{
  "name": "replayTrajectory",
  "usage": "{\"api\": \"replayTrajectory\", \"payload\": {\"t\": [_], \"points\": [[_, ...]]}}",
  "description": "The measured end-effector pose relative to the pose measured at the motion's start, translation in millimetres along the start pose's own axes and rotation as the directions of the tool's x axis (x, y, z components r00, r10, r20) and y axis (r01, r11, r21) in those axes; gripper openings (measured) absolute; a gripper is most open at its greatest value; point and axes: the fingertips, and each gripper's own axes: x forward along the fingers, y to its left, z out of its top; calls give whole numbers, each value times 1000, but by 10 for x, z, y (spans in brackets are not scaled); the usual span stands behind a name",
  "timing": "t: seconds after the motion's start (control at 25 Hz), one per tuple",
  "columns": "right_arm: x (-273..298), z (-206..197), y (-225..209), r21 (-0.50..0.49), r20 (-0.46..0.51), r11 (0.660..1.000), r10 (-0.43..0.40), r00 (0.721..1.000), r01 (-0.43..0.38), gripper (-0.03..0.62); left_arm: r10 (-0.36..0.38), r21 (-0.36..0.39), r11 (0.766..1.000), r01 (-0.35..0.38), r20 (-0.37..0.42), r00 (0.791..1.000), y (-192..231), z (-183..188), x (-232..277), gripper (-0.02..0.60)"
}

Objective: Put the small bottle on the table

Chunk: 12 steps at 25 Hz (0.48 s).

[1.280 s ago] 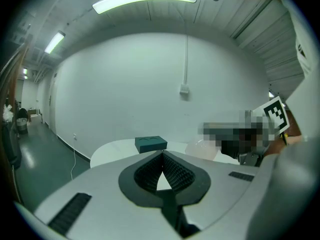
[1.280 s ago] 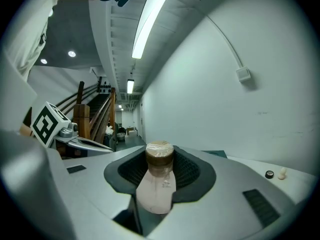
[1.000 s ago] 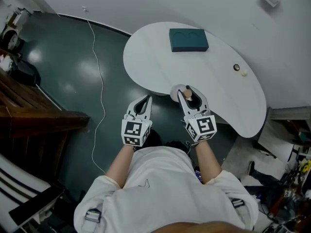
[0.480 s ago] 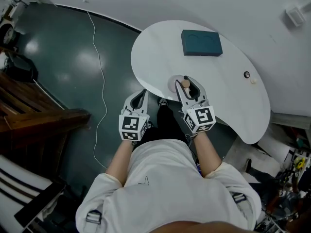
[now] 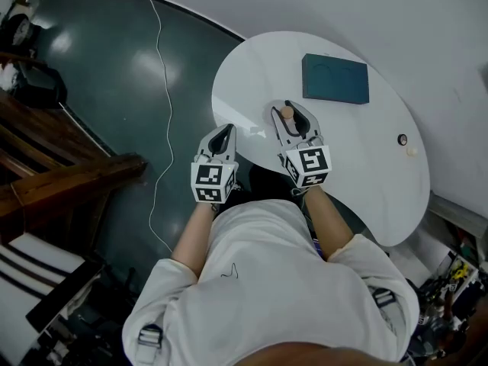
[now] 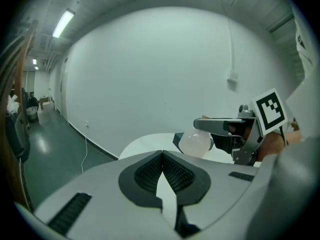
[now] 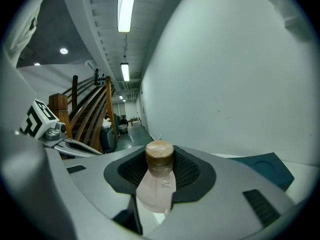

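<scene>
1. The dark green floor (image 5: pixel 114 90) lies wide open on the left.
2. The white table (image 5: pixel 366 151) has lots of bare room. Its near edge curves right by both grippers.
3. A teal block (image 5: pixel 335 78) sits near the far edge.
4. The right gripper (image 5: pixel 288 113) squeezes the small bottle (image 7: pixel 157 184) at its neck, upright, over the table's near edge.
5. The left gripper (image 5: pixel 226 130) is pinched closed on nothing.

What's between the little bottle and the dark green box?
Only a finger of the right gripper beside the bottle, then bare table to the box, in the head view.

white table (image 5: pixel 366 175), teal block (image 5: pixel 335 79)
</scene>
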Motion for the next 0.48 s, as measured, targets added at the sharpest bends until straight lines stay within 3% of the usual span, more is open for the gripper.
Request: {"api": "replayTrajectory", "payload": {"t": [0.48], "points": [[963,-364,-583,32,-108,999,13,994,-10,137,57,-39,997,-63,-138,989,211,-319,643,12]]}}
